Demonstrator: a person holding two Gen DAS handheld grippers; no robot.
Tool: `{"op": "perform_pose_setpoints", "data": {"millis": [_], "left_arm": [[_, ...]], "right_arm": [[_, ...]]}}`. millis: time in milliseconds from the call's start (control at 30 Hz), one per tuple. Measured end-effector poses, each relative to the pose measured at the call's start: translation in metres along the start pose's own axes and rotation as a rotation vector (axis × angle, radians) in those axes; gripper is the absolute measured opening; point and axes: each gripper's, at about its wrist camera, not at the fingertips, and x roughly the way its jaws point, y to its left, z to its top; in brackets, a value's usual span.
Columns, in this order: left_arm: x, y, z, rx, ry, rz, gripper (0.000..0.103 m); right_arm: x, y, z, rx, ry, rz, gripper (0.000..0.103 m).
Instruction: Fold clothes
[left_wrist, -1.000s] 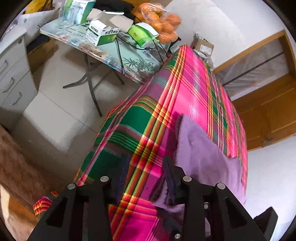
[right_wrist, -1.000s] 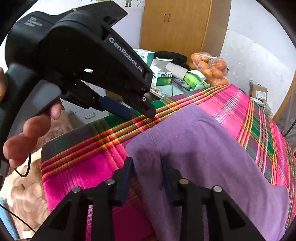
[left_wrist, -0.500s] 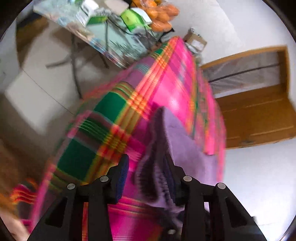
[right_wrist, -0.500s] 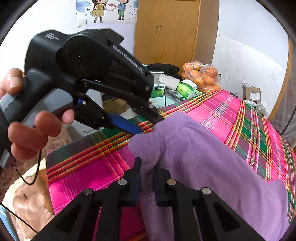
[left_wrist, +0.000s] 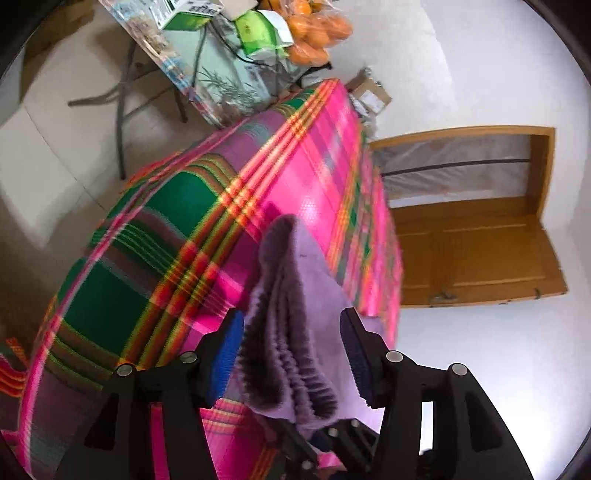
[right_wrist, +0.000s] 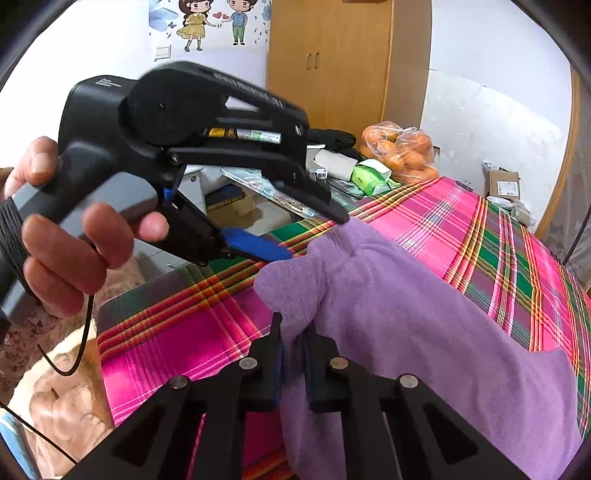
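The right claw (right_wrist: 291, 354) was clamped on the purple garment (right_wrist: 424, 332) lying on the plaid surface (right_wrist: 166, 332). The left claw (left_wrist: 291, 332) stood wide, fabric between its jaws unclamped; lifting risked one-sided slippage.

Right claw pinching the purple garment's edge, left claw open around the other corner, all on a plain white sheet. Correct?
Not quite. The sheet is not plain white: it is a pink and green plaid cloth, as the right wrist view shows. The rest stands: the right claw pinches the purple garment, and the left claw is open around its other corner.
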Motion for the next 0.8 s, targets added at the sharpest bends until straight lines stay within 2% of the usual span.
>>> {"op": "perform_pose_setpoints", "data": {"millis": [200, 300, 500, 600, 700, 800], "left_arm": [[0.019, -0.003, 0.003, -0.007, 0.056, 0.024, 0.056], [0.034, -0.012, 0.012, 0.020, 0.087, 0.022, 0.056], [0.053, -0.019, 0.025, 0.008, 0.129, 0.033, 0.053], [0.054, -0.019, 0.026, 0.018, 0.132, 0.039, 0.044], [0.053, -0.017, 0.026, 0.017, 0.123, 0.046, 0.021], [0.051, -0.012, 0.026, 0.000, 0.100, 0.048, 0.019]], "right_arm": [[-0.007, -0.004, -0.001, 0.015, -0.025, 0.013, 0.009], [-0.013, -0.007, -0.001, 0.023, -0.042, 0.017, 0.008], [-0.021, -0.011, -0.002, 0.036, -0.059, 0.024, 0.008], [-0.020, -0.012, -0.002, 0.040, -0.058, 0.028, 0.008], [-0.018, -0.011, -0.002, 0.041, -0.055, 0.031, 0.008], [-0.014, -0.008, -0.001, 0.036, -0.041, 0.031, 0.008]]}}
